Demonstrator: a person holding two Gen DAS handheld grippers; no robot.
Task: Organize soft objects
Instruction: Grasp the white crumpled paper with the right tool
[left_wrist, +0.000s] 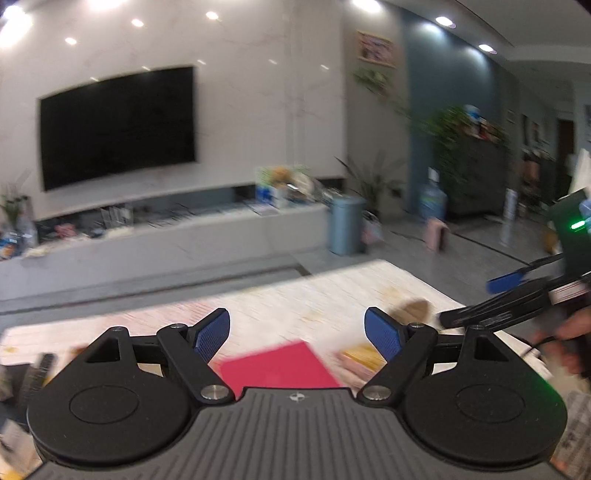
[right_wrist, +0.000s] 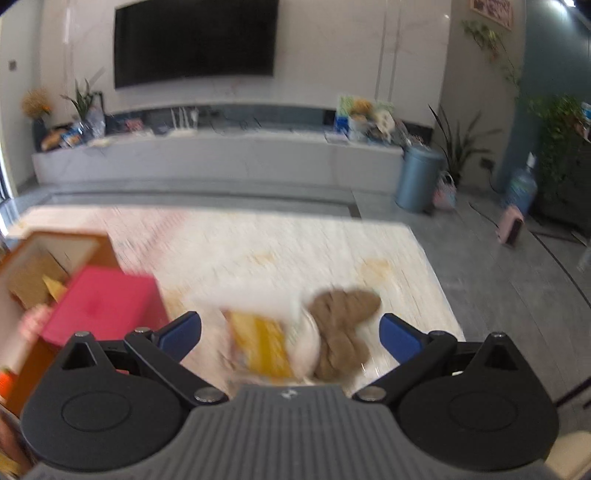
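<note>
A brown soft toy (right_wrist: 341, 325) lies on the pale table (right_wrist: 258, 236), beside a blurred yellow and white soft thing (right_wrist: 264, 347). My right gripper (right_wrist: 291, 338) hangs open just above and in front of both, nothing between its blue pads. A red box (right_wrist: 101, 306) sits at the left, against an open orange box (right_wrist: 55, 254) with brown and yellow items inside. In the left wrist view my left gripper (left_wrist: 297, 334) is open over the red box (left_wrist: 280, 363); the brown toy (left_wrist: 415, 308) lies beyond, near the right gripper (left_wrist: 476, 301).
A long grey TV bench (right_wrist: 221, 158) with clutter runs under a wall-mounted TV (right_wrist: 195, 40). A blue bin (right_wrist: 419, 177), potted plants (right_wrist: 458, 144) and a water jug (right_wrist: 521, 186) stand on the grey floor to the right. Dark items (left_wrist: 33, 373) lie at the table's left.
</note>
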